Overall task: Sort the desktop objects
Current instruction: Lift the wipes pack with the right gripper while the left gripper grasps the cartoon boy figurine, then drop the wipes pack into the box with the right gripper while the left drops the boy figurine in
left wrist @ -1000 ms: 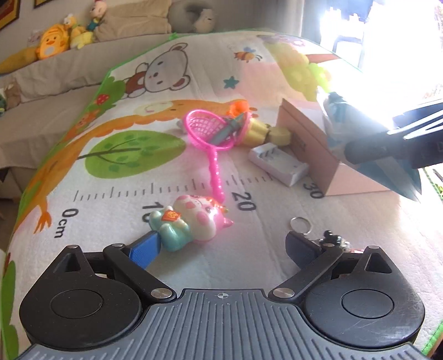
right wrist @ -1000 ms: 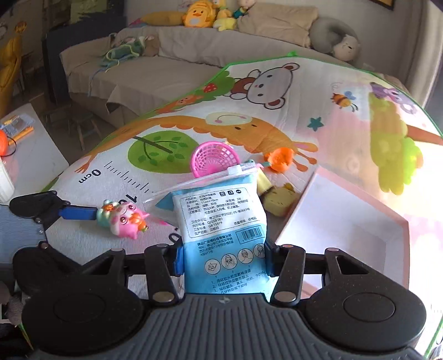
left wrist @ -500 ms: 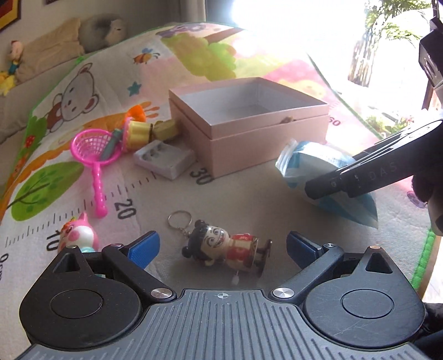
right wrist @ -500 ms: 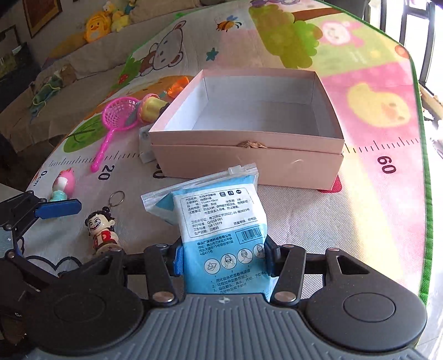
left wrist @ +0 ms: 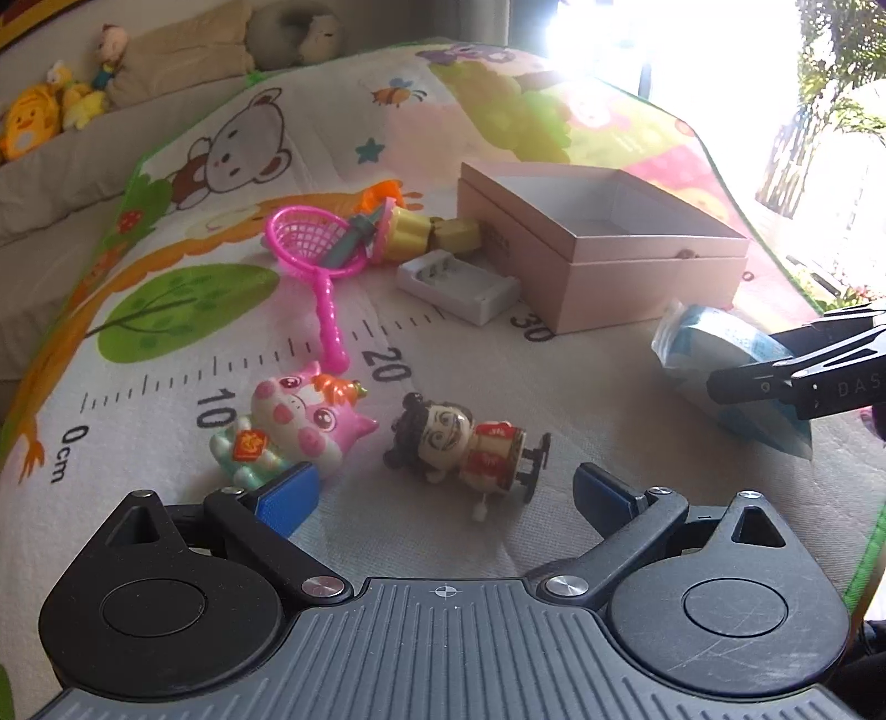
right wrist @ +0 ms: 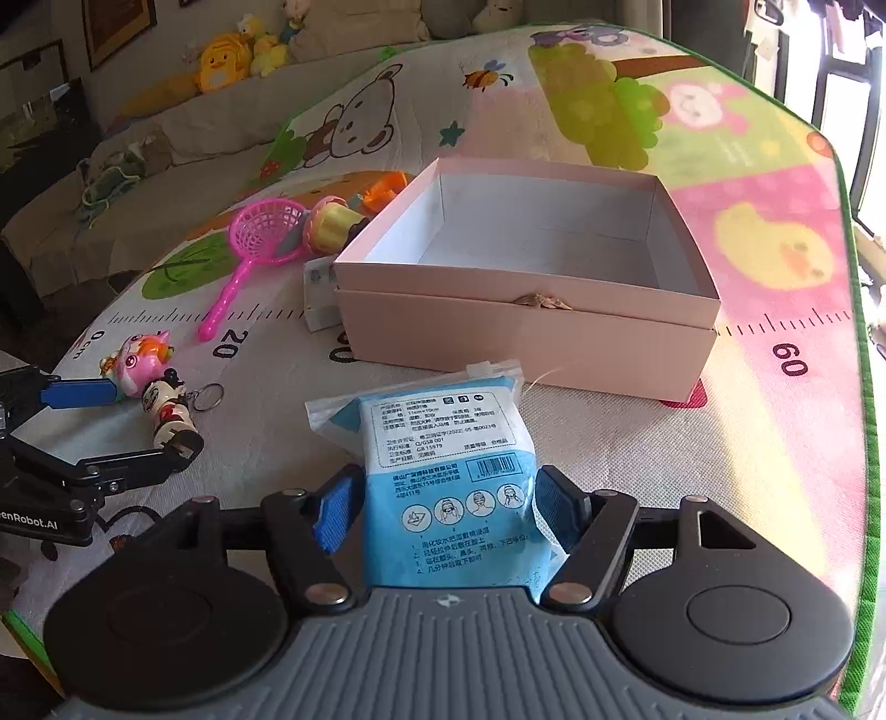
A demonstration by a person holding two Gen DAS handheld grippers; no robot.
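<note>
Only the right view shows the right gripper (right wrist: 437, 507) opening around the blue packet (right wrist: 443, 459); left gripper (left wrist: 446, 493) open.

Beige sofa (right wrist: 183, 138), plush toys (right wrist: 224, 52), bright window (left wrist: 692, 61)

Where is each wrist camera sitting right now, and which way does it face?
Left wrist: on the left hand-held gripper, angled down at the doll keychain; own open blue pads show.
Right wrist: on the right hand-held gripper, facing the pink box; jaws opening, blue packet between them.
Shared: box, doll, pig toy, pink net, packet, each other's gripper.
</note>
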